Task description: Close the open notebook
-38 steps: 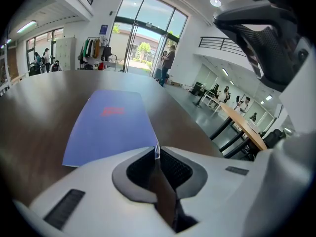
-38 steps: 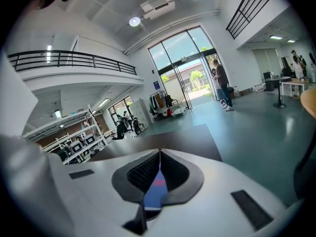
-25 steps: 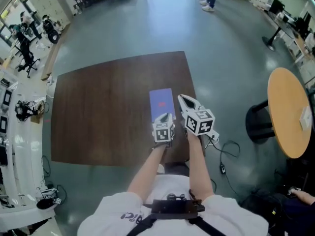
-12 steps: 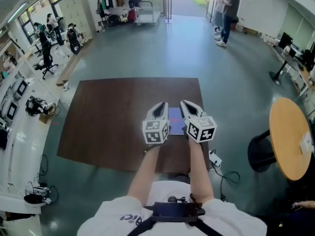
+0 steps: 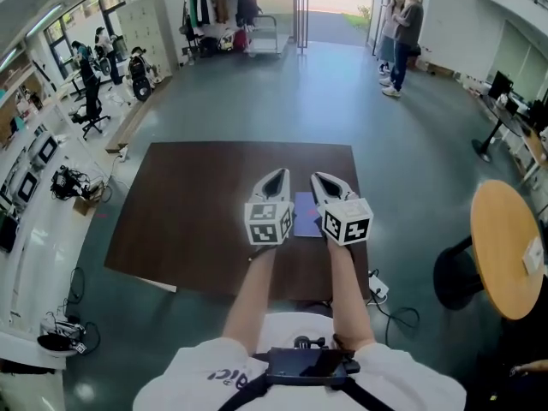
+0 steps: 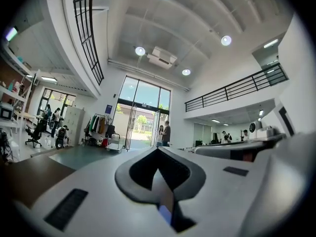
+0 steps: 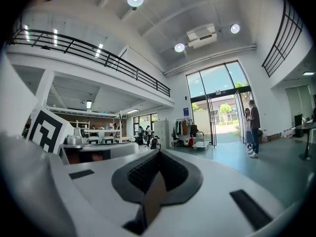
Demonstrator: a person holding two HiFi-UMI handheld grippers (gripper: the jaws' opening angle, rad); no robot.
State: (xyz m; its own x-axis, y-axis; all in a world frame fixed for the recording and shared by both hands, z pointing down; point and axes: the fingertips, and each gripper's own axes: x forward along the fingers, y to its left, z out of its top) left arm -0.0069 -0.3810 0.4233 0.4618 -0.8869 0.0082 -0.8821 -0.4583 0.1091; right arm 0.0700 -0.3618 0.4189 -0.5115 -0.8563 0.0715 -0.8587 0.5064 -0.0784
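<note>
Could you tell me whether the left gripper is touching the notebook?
Apart. The left gripper view shows the left gripper shut on nothing, pointing across the hall; the head view has the notebook flat on the table.

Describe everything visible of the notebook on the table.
The notebook shows only as a narrow, flat, purple-blue patch lying on the dark brown table, towards the person's edge. It looks like a plain cover; no white pages show, so it seems shut. The left gripper and right gripper hide its two sides in the head view, but both point out into the room with jaws together on nothing, so neither appears to touch it.
</note>
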